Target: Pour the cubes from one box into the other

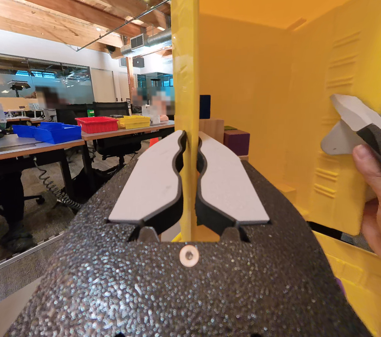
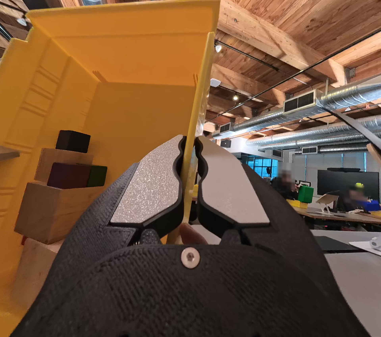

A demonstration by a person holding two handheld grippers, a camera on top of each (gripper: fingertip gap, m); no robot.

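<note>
A yellow box (image 1: pixel 268 90) is lifted and tipped, its inside facing both cameras. My left gripper (image 1: pixel 190 139) is shut on one side wall of it. My right gripper (image 2: pixel 190 141) is shut on the opposite wall (image 2: pixel 198 121); its fingers show far right in the left wrist view (image 1: pixel 354 121). Cubes lie piled at the low end of the box: a wooden one (image 2: pixel 51 209), a purple one (image 2: pixel 68 175), a green one (image 2: pixel 98 175), a dark one (image 2: pixel 73 141). They also show in the left wrist view: purple (image 1: pixel 236 139), wooden (image 1: pixel 211 129). A second yellow box (image 1: pixel 354 265) sits below at lower right.
Behind stand office desks (image 1: pixel 123 133) with red (image 1: pixel 97 124), blue (image 1: pixel 55 132) and yellow (image 1: pixel 134 121) bins, chairs and seated people. A grey table (image 2: pixel 354 277) lies under my right gripper, with a paper at its right edge. Wooden beams and ducts are overhead.
</note>
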